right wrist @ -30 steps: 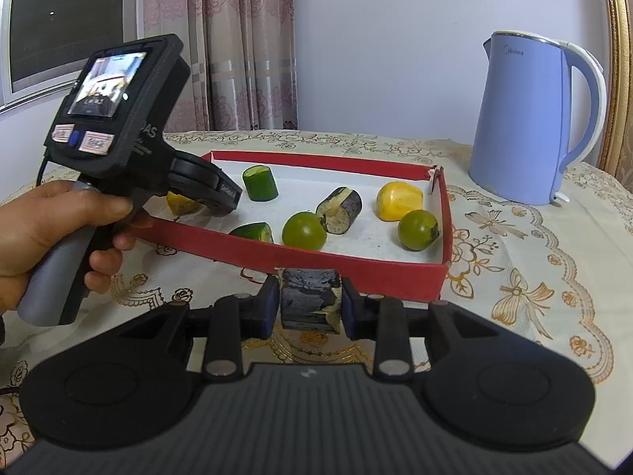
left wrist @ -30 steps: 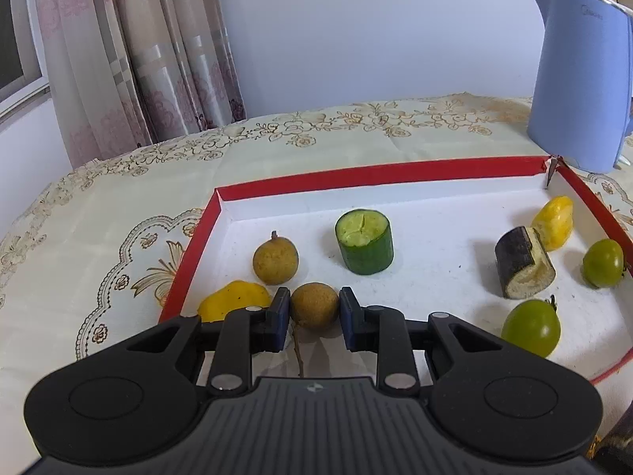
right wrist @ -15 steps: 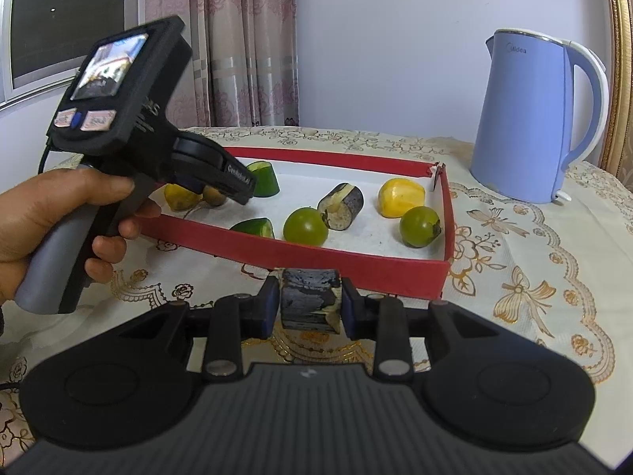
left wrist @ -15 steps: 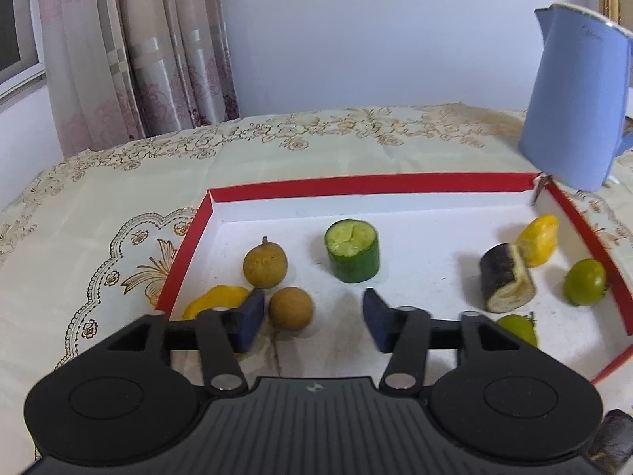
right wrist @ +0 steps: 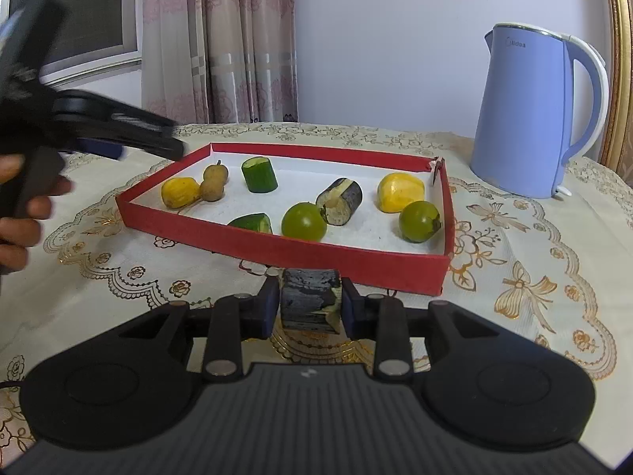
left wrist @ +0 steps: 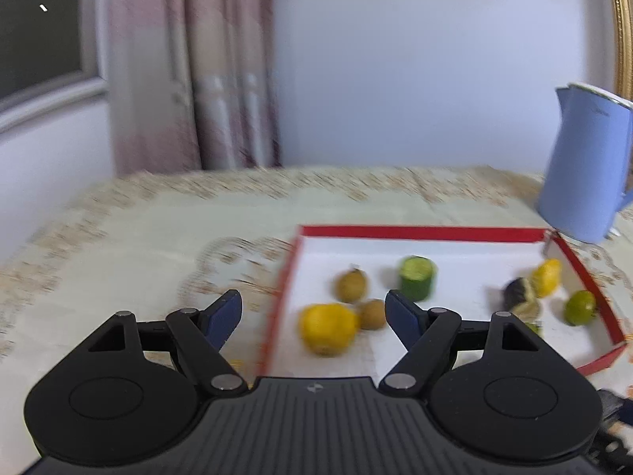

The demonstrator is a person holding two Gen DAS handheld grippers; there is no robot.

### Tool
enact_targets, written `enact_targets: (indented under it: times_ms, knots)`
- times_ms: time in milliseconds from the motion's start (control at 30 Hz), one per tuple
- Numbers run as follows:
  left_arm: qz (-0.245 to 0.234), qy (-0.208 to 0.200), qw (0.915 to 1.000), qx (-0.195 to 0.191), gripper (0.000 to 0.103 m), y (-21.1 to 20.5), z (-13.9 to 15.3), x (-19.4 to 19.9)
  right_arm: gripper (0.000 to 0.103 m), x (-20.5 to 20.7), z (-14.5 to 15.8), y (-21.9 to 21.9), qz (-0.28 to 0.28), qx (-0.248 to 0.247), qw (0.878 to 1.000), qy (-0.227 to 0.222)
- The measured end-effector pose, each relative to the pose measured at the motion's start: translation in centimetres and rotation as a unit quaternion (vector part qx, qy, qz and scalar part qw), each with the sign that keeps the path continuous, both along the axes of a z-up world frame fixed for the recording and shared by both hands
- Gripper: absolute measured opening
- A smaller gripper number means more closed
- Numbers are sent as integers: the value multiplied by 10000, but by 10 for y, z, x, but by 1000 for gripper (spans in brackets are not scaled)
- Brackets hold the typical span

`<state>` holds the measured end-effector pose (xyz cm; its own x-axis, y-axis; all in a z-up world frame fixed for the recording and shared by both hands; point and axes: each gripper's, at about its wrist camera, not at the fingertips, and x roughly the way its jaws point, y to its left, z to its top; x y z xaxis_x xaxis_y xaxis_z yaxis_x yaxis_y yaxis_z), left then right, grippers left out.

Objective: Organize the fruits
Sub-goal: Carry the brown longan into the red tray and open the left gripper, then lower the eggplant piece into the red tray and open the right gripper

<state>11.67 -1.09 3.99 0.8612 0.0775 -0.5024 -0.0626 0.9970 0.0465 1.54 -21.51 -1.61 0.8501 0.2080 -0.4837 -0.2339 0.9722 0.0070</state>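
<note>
The right claw is clamped on a short dark chunk of aubergine, pads pressing both sides, holding it just in front of the near wall of the shallow red-rimmed cardboard tray. That near wall stands between the held chunk and the white tray floor.

The left claw has just been opening and its jaws now stand wide apart with nothing between the pads; in the right wrist view it hangs, blurred, over the cloth at the tray's far left corner, gripped by a hand.

Inside the tray, at the left end, a small round brown fruit touches a yellow fruit on its left, and a second brown fruit with a stem sits just behind. To the right of these stands an upright green cucumber section. Near the front wall lies a second cucumber piece, then a green tomato, with another aubergine chunk on its side just behind it. At the right end sit a yellow fruit piece and a second green tomato, close together.

The tray rests on a worktop covered by a cream embroidered cloth. A pale blue electric kettle stands beyond the tray's far right corner, apart from it. Patterned curtains hang at the back left.
</note>
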Motion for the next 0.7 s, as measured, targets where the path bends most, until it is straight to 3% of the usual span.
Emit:
enact_targets:
  times_ms: [133,300,433,700]
  knots:
    - [254,-258,9993,-30,80,11,-10,-6,30,-1,0,2,-2,-35,10000,-29]
    - [79,-82,9997,217,81,12,-21,-4,30,-2,5,-1,-58,88,9998,-196]
    - [55,-199,9994,290,101,9,-19,-8,30,-2,11,-1,-153,162,9993,-295]
    - [72,-162,9990,421,102,5,-22,-9,30,0,23,6,-119,40,9994,-326]
